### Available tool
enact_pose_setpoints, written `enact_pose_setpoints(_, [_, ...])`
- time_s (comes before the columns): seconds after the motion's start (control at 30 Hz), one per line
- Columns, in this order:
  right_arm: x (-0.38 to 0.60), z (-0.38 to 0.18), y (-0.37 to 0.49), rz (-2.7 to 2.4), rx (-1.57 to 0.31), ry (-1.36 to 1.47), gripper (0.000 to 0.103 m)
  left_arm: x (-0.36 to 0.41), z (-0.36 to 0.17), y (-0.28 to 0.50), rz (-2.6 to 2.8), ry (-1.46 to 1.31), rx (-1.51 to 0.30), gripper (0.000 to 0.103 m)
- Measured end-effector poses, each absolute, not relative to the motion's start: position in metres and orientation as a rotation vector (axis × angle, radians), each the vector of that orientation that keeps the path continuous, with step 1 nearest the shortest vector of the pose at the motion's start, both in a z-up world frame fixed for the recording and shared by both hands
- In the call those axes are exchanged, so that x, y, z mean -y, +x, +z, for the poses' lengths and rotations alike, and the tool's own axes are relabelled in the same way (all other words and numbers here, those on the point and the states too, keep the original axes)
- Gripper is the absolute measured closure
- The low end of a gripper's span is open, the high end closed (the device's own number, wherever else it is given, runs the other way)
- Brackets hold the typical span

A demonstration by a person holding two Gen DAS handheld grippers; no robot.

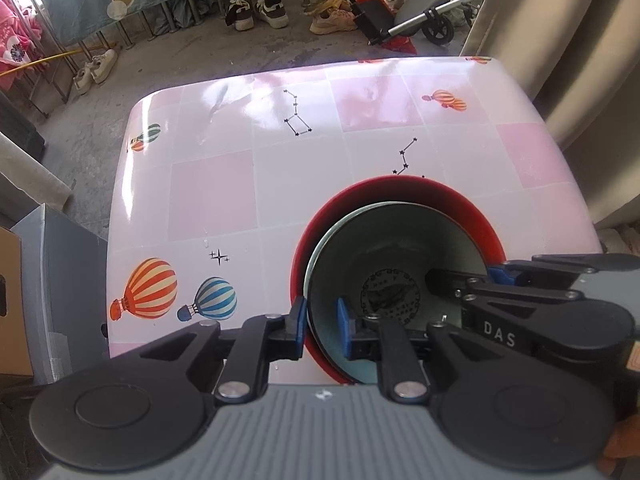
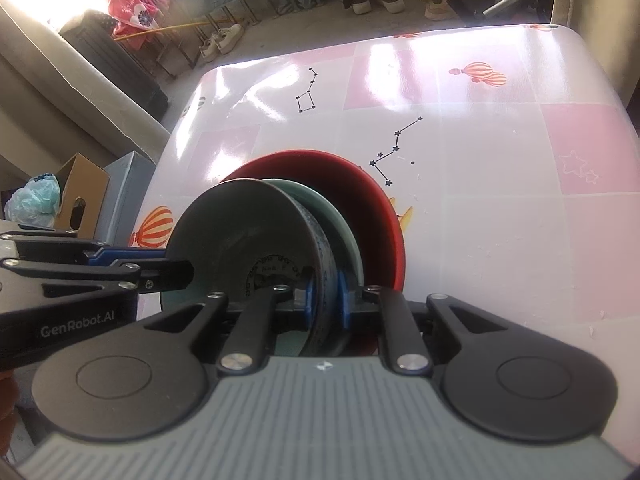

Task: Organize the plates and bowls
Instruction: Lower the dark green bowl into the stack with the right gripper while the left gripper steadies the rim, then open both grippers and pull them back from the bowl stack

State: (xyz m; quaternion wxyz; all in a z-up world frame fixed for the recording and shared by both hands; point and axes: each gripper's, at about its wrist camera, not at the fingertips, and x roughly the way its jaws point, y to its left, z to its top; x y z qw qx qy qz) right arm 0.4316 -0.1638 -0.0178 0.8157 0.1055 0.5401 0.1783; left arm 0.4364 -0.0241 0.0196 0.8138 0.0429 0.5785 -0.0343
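My left gripper (image 1: 322, 326) and right gripper (image 2: 324, 296), nearly closed, pinch opposite rims of grey bowl (image 1: 400, 248) nested in red bowl (image 1: 460, 208).

small bowl (image 1: 396, 256) nested in plate (image 1: 460, 208), plate on table (image 1: 240, 152); shoes (image 1: 256, 12) beyond

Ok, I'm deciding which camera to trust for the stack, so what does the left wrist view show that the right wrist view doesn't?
Left wrist only: the blue striped balloon print and the left claw from behind, clamped over the nested bowls' rims. Right wrist only: the dark bowl's speckled outer wall, pinched by the right claw, and a pale blue bag. Both: the red bowl, green bowl, stamped emblem and pink tablecloth.
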Motion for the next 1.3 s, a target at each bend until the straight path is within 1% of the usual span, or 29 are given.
enact_pose_setpoints(0.1, [0.159, -0.015, 0.435, 0.377, -1.165, 0.212, 0.087, 0.022, 0.023, 0.435, -0.090, 0.076, -1.221, 0.086])
enact_pose_setpoints(0.13, [0.157, -0.013, 0.436, 0.374, -1.166, 0.206, 0.084, 0.021, 0.023, 0.435, -0.094, 0.075, -1.217, 0.086])
enact_pose_setpoints(0.47, [0.154, -0.001, 0.437, 0.342, -1.176, 0.167, 0.082, 0.009, 0.014, 0.435, -0.127, 0.020, -1.226, 0.086])
enact_pose_setpoints(0.63, [0.158, 0.010, 0.434, 0.333, -1.147, 0.160, 0.080, 0.005, 0.010, 0.436, -0.134, -0.018, -1.231, 0.086])
enact_pose_setpoints(0.8, [0.160, 0.011, 0.431, 0.333, -1.141, 0.148, 0.080, 0.005, 0.008, 0.436, -0.143, -0.047, -1.241, 0.087])
enact_pose_setpoints(0.9, [0.161, 0.011, 0.429, 0.330, -1.132, 0.139, 0.083, 0.004, 0.008, 0.436, -0.144, -0.050, -1.242, 0.087])
enact_pose_setpoints(0.97, [0.161, 0.011, 0.430, 0.329, -1.124, 0.129, 0.086, 0.003, 0.008, 0.435, -0.142, -0.052, -1.245, 0.087])
enact_pose_setpoints(1.07, [0.159, 0.011, 0.428, 0.333, -1.115, 0.100, 0.088, 0.001, 0.008, 0.436, -0.140, -0.062, -1.253, 0.087])
enact_pose_setpoints(1.3, [0.164, 0.018, 0.429, 0.339, -1.109, 0.127, 0.088, -0.002, 0.010, 0.433, -0.143, -0.069, -1.249, 0.086])
